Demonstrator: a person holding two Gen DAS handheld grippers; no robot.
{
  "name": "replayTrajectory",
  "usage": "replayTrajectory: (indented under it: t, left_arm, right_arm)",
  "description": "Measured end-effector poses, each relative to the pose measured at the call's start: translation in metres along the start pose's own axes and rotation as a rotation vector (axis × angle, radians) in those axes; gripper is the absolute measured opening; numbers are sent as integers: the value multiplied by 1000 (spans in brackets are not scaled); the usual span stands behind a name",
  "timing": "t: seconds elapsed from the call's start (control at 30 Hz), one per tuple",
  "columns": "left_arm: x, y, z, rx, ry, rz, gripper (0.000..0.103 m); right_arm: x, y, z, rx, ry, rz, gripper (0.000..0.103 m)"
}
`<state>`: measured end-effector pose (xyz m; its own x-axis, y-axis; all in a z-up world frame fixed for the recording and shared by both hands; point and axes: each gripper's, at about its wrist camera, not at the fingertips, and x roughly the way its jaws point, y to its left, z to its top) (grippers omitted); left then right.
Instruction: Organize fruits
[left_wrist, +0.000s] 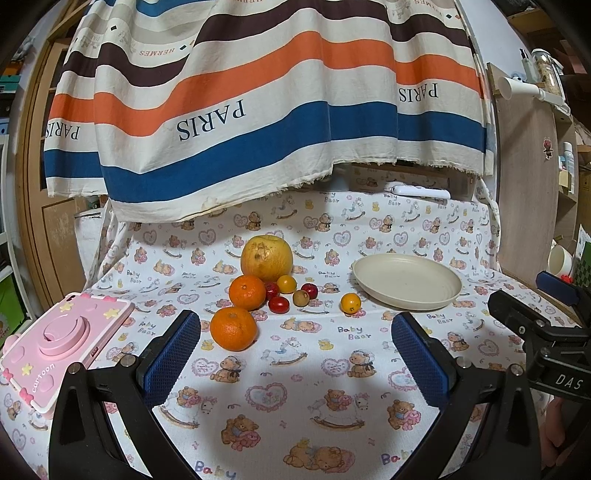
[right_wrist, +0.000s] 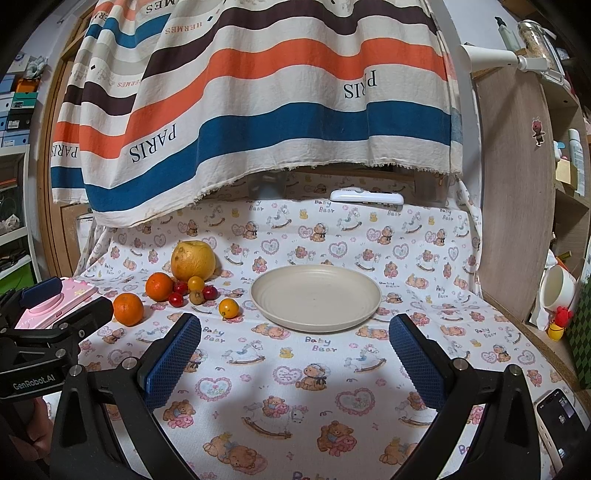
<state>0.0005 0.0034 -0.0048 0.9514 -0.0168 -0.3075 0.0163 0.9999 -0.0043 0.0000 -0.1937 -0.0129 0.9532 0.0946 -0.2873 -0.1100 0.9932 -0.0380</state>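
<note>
Left wrist view: left hand-held gripper held apart, nothing between fingers.
Right wrist view: right hand-held gripper likewise apart, empty.
Fruits: pomelo, two oranges, small fruits clustered on desk.
Plate: empty, right of cluster.

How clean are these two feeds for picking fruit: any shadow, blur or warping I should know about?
Left wrist view: sharp; a soft shadow covers the cloth between the open left gripper fingers, short of the nearest orange. Right wrist view: sharp too; the plate is evenly lit, without glare. Both views: fisheye bends the edges and darkens the corners.
</note>
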Motion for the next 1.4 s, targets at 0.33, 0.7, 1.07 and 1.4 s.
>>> replayTrajectory:
  t: [0.33,0.7,1.07,1.4]
  left_arm:
    - [0,1,0,0,0,0,103]
    - [-3,9,-7,1,-19,6,103]
    - [-11,0,-3,14,-18,-44,103]
    - [-20,-2,1,67,-20,-61,103]
  right_arm:
    - [0,-1,0,1,1,0,103]
    - [0,0,1,1,1,-1,103]
    - [-5,-3,-2,11,-14,-35,103]
    - [-12,-4,-2,14,-23,-61,103]
